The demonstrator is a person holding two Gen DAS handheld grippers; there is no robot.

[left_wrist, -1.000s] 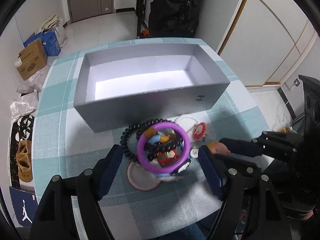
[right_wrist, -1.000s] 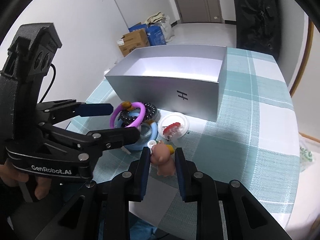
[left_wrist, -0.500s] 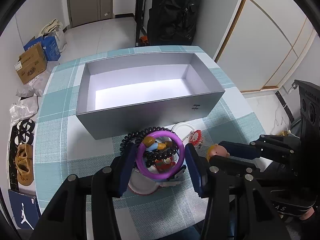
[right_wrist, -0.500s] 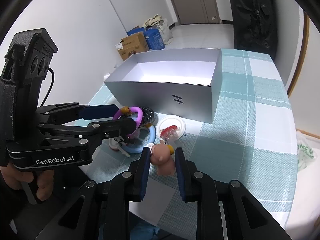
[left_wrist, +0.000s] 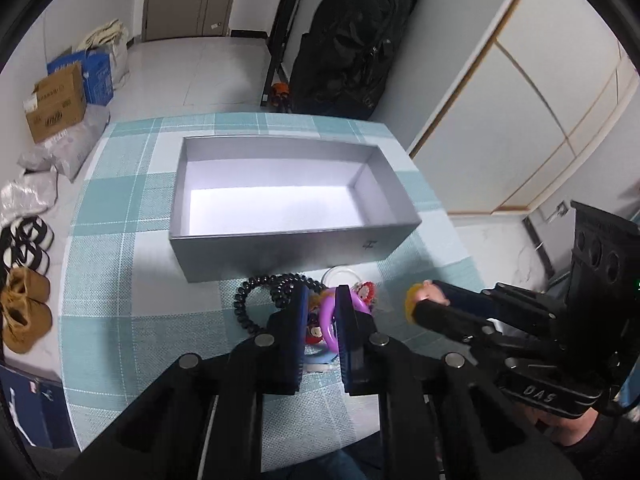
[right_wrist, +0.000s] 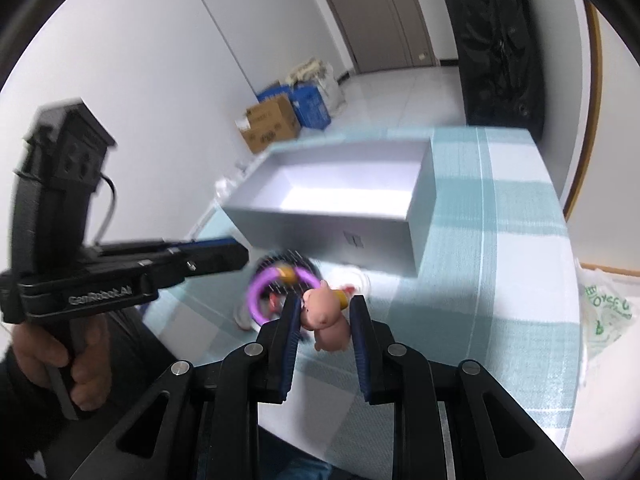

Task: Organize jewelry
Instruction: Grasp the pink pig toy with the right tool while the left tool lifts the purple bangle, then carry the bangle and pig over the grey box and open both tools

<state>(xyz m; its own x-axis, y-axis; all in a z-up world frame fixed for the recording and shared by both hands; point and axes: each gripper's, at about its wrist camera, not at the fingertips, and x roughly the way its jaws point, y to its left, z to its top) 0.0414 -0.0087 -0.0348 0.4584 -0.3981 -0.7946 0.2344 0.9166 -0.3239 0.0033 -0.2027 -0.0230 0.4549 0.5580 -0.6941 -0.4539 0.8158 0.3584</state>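
Purple ring [left_wrist: 329, 316], pink pig figurine [right_wrist: 325, 316], grey box [left_wrist: 288, 236]

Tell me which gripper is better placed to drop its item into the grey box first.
Right, probably: the right gripper holds the pig charm lifted clear, facing the grey box. The left gripper grips the purple bangle amid the pile.

A woven, matt checked cloth [left_wrist: 120, 280] covers the bench. The grey box [left_wrist: 280, 248] looks like smooth matt card. The purple ring [left_wrist: 327, 320] is glossy plastic; the black bead strand [left_wrist: 256, 292] shines; the pink pig figure [right_wrist: 326, 316] looks smooth, rubbery.
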